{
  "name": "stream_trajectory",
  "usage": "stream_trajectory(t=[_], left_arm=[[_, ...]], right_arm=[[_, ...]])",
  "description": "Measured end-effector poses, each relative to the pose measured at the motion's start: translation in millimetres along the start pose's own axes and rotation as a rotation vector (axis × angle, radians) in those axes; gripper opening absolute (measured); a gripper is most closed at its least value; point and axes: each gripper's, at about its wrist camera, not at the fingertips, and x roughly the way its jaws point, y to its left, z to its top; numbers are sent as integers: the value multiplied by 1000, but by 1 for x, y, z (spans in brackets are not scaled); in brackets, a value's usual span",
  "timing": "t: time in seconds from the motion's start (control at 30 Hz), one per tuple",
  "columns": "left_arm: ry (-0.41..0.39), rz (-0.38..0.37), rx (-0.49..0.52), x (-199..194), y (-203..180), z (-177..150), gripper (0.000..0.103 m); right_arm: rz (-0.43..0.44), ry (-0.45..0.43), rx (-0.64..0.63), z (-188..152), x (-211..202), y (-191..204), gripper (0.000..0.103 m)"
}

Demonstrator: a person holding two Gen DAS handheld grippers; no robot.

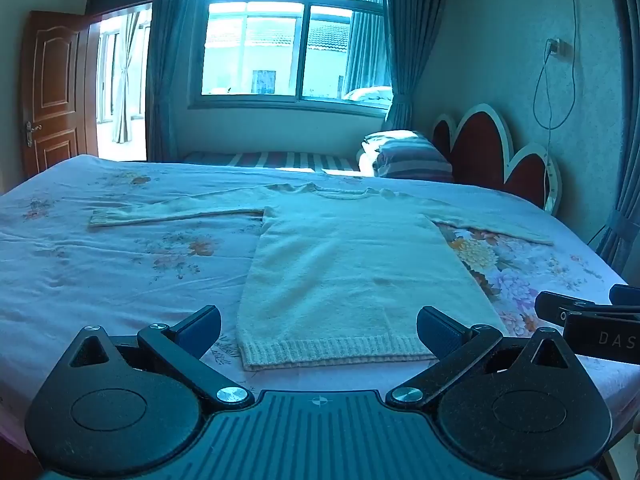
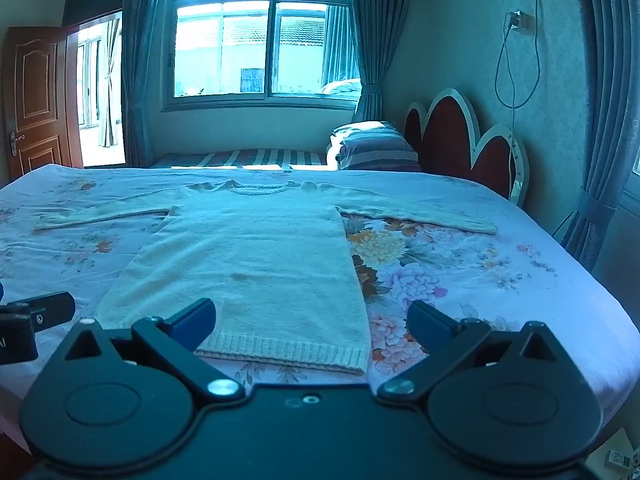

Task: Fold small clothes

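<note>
Sweater point(image 1: 352, 264) flat on bed point(image 1: 100, 264), hem nearest, long axis running up-frame; left gripper point(image 1: 318, 330) and right gripper point(image 2: 312, 322) both fully open, empty, straddling hem corners

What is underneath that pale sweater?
The sweater lies flat on a flowered bedsheet that shows all around it. The part of the sheet beneath the sweater is covered, so anything there stays hidden.

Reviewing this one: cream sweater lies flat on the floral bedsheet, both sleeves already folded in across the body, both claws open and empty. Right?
Not quite. The sweater has both sleeves spread straight out to the sides, not folded in; the right wrist view shows it. It does lie flat on the bedsheet, and both claws are open and empty.
</note>
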Motion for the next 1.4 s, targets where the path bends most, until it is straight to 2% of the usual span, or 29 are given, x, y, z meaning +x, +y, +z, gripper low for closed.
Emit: stream_trajectory(t=[1.4], left_arm=[[-2, 4, 8, 3, 6, 3, 103]], right_arm=[[16, -11, -17, 3, 2, 6, 102]])
